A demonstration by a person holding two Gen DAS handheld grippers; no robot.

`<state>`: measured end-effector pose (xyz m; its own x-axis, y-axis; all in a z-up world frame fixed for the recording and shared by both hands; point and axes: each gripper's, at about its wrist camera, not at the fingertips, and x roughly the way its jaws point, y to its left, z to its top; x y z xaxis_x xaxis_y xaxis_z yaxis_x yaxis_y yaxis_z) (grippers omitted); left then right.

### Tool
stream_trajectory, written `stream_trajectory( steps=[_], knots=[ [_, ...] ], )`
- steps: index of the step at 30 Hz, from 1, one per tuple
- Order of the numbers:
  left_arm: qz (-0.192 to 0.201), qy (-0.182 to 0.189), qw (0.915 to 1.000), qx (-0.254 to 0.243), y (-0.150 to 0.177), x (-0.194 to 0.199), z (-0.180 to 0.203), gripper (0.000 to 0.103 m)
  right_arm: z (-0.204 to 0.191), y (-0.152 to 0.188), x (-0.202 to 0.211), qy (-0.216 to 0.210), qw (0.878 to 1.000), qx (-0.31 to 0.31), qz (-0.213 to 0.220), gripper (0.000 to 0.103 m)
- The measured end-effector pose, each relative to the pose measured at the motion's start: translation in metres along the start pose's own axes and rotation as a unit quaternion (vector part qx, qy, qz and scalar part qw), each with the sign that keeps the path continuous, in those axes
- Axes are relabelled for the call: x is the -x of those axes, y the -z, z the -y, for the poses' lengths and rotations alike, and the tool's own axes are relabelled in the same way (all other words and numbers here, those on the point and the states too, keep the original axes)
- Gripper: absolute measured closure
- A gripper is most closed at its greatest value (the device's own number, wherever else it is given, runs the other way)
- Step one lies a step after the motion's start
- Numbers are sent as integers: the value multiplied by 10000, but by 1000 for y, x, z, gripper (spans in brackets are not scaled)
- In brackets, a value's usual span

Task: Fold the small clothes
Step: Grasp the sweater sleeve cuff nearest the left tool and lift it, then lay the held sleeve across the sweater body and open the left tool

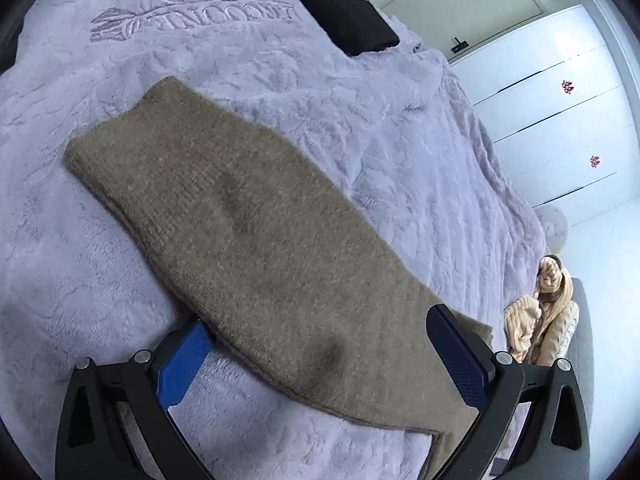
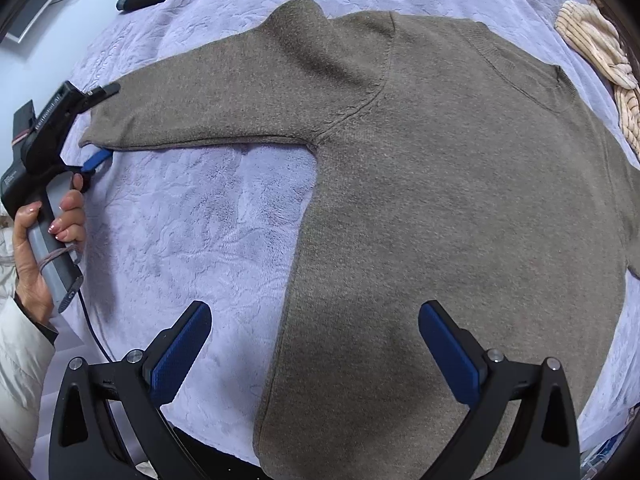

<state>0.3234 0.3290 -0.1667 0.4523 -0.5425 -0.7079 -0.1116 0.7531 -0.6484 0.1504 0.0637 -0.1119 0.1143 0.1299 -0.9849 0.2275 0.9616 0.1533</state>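
Sweater (image 2: pixel 440 208) flat on blanket (image 2: pixel 192 220) | left gripper (image 1: pixel 320 356) jaws apart at cuff | right gripper (image 2: pixel 316 344) jaws apart

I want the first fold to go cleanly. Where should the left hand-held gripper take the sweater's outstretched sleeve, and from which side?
Probably at the cuff end of the sleeve, coming in from beyond the cuff. The sleeve lies flat and straight out from the brown sweater, and the left hand-held gripper already sits open astride that end, one finger under the edge.

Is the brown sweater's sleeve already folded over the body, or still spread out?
Spread out. The sleeve extends sideways from the sweater body onto the blanket; the open left gripper straddles its cuff.
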Motion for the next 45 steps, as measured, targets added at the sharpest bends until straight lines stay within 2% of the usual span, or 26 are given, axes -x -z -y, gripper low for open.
stream_trajectory(
  steps=[2, 5, 7, 9, 10, 11, 12, 14, 18, 21, 24, 28, 33, 37, 39, 43, 44, 45],
  knots=[
    [93, 195, 9997, -66, -5, 0, 5, 0, -3, -2, -1, 18, 10000, 14, 4, 0],
    [46, -29, 10000, -7, -12, -11, 1, 0, -7, -4, -1, 28, 10000, 41, -4, 0],
    [62, -232, 9995, 187, -14, -16, -6, 13, -9, -4, -1, 38, 10000, 51, 10, 0],
    [146, -486, 9984, 233, -16, -16, -6, 38, -8, -4, 2, 51, 10000, 28, 51, 0],
    [167, -616, 9978, 187, -15, -13, -7, 46, -6, -3, 4, 50, 10000, -4, 74, 0],
    [176, -760, 9969, 75, -15, -13, -4, 63, -4, -2, 5, 42, 9999, -32, 90, 0],
    [189, -787, 9967, -66, -15, -12, -2, 79, 0, -1, 7, 33, 9999, -84, 114, 0],
    [199, -593, 9976, -300, -14, -7, 5, 92, 9, 1, 10, 23, 9997, -179, 147, 0],
    [349, -546, 9946, -813, -8, 9, 42, 92, 37, 3, 15, 18, 9989, -427, 217, 0],
    [422, -318, 9911, -1221, 5, 17, 90, 92, 62, 1, 18, 60, 9978, -585, 321, 0],
    [299, -41, 9854, -1677, 30, 15, 146, 92, 95, -5, 23, 49, 9959, -787, 444, 0],
    [-42, 345, 9701, -2402, 79, -4, 230, 92, 139, -11, 30, 52, 9937, -968, 568, 0],
    [-468, 755, 9536, -2876, 144, -46, 313, 92, 199, -5, 36, 129, 9918, -1108, 629, 0],
    [-835, 744, 9386, -3265, 203, -88, 359, 92, 248, 2, 37, 130, 9874, -1438, 652, 0],
    [-1058, 628, 9312, -3433, 232, -112, 373, 92, 274, 7, 36, 142, 9844, -1634, 633, 0],
    [-1408, 165, 9209, -3631, 274, -151, 370, 91, 316, 14, 29, 215, 9805, -1866, 575, 0],
    [-1481, 0, 9186, -3665, 281, -158, 368, 89, 325, 15, 27, 237, 9798, -1906, 557, 0],
    [-1556, -175, 9160, -3694, 286, -164, 365, 79, 330, 16, 26, 242, 9793, -1930, 551, 0]
  ],
)
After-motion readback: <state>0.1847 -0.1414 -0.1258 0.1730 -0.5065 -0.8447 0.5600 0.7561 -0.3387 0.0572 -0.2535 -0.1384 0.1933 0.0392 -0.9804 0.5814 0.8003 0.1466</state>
